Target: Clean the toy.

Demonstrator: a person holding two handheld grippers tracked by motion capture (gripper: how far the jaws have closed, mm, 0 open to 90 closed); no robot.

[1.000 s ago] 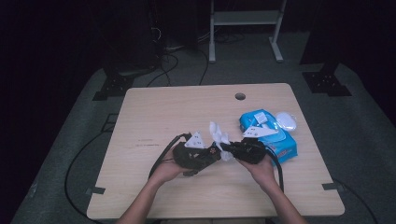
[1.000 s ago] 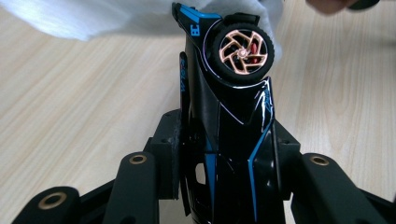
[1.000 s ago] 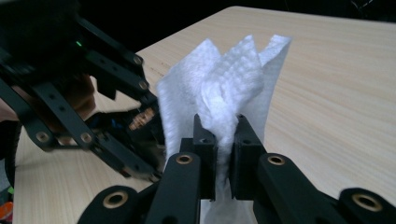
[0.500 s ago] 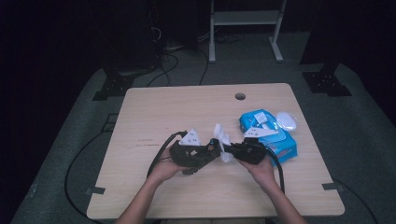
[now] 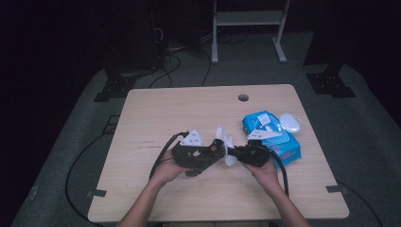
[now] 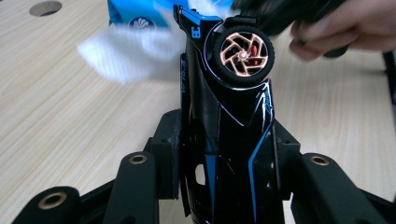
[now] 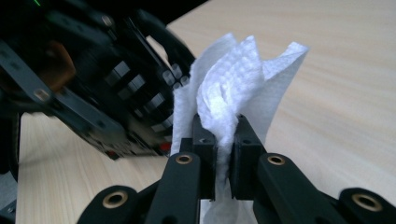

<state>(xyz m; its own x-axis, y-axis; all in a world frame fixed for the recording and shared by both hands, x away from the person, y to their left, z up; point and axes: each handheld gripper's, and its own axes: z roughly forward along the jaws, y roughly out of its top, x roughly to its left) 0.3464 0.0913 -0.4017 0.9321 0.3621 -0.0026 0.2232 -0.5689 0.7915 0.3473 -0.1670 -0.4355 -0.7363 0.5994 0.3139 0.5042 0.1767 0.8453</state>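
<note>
White wipe (image 7: 233,93) pinched in my right gripper (image 7: 228,140), apparently touching the toy car (image 6: 229,130) clamped lengthwise in my left gripper (image 6: 224,158).

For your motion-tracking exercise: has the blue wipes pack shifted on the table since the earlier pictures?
No. The blue wipes pack lies at the same spot below the table's hole.

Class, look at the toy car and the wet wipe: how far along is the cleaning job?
Done: a wet wipe is out of the blue wipes pack, and both grips are set. In hand: the left gripper clamps the black toy car; the right gripper pinches the wipe beside it. Left: probably more wiping, then setting the car down.
</note>
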